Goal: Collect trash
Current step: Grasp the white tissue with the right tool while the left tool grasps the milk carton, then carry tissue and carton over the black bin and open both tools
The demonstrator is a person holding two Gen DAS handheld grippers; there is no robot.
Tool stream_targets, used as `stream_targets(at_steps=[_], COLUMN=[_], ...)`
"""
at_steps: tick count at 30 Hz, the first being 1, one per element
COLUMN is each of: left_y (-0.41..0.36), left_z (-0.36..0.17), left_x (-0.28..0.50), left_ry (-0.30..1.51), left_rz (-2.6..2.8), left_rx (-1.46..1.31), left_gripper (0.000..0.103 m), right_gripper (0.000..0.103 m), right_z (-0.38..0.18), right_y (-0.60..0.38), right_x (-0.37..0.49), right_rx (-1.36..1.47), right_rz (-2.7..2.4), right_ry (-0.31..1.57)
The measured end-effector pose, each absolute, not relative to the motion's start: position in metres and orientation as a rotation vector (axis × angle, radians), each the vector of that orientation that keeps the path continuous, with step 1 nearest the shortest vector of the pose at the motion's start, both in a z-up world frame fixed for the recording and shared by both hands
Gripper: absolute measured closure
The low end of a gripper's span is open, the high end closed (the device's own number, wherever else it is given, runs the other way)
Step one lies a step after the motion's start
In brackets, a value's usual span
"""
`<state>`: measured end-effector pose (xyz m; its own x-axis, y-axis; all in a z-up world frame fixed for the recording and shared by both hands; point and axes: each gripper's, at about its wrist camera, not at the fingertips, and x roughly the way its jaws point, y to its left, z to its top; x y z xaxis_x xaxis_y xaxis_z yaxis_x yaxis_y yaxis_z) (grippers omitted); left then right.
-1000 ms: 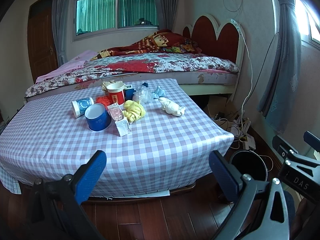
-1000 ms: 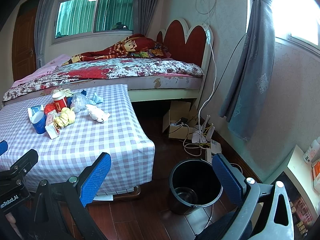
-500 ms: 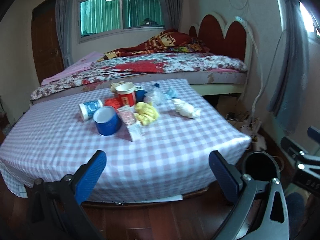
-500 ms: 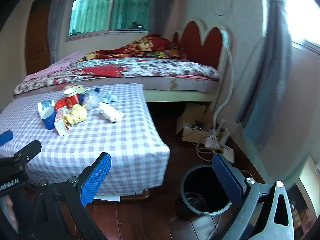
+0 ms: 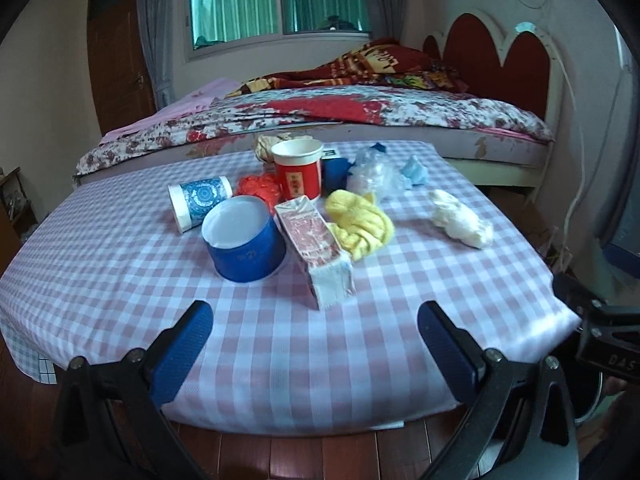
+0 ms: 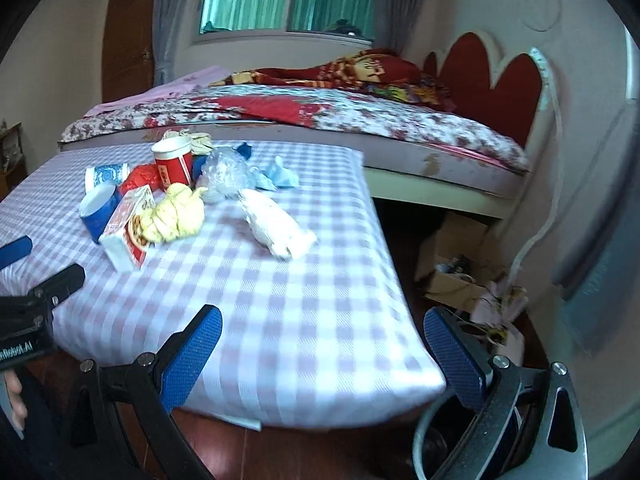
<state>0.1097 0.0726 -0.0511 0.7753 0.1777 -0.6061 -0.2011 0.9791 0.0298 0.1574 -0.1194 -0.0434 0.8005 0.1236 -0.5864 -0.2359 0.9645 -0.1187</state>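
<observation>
Trash lies in a cluster on the checked tablecloth (image 5: 120,264): a blue paper cup (image 5: 244,240) on its side, a patterned blue cup (image 5: 200,200), an upright red cup (image 5: 298,172), a red-and-white carton (image 5: 316,248), a yellow crumpled wad (image 5: 360,224), a white wad (image 5: 460,218), clear plastic (image 5: 372,178). My left gripper (image 5: 316,340) is open over the table's near edge, short of the carton. My right gripper (image 6: 322,344) is open at the table's right front corner; the white wad (image 6: 276,226) lies ahead of it. The black bin (image 6: 436,440) shows below it.
A bed (image 5: 360,116) with a floral cover stands right behind the table. A cardboard box (image 6: 452,264), cables and clutter sit on the wooden floor to the table's right. A curtain (image 6: 600,272) hangs at the far right.
Both grippers have moved forward and closer to the table; the trash looks larger and nearer. The bin has slid from the middle of the right wrist view to its bottom edge.
</observation>
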Motion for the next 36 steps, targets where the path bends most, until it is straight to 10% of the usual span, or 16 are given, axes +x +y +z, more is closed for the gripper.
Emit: stream_targets(at_steps=[11, 18, 22, 27, 36], left_y=[0.087, 0.094, 0.100, 0.099, 0.094], left_z=[-0.071, -0.082, -0.088, -0.087, -0.063], left_x=[0.164, 0.179, 0.178, 0.169, 0.133], left_ry=[0.683, 0.729, 0.762, 0.746, 0.646], left_rz=[0.218, 0.233, 0.201, 0.179, 0.170], left_rx=[-0.099, -0.096, -0.108, -0.095, -0.094], left_gripper=[0.018, 0.032, 0.065, 0.067, 0.068], right_gripper=[0.002, 0.024, 0.035, 0.068, 0.071], right_z=[-0.061, -0.075, -0.083, -0.084, -0.058], right_y=[-0.075, -0.064, -0.064, -0.069, -0.084], right_x=[0.238, 0.277, 0.284, 0.278, 0.244], right_rx=[-0.272, -0.282, -0.269, -0.222, -0.177], right_rz=[0.274, 0.320, 0.343, 0.376, 0.420], right_ry=[0.649, 0.728, 0.763, 0.763, 0.658])
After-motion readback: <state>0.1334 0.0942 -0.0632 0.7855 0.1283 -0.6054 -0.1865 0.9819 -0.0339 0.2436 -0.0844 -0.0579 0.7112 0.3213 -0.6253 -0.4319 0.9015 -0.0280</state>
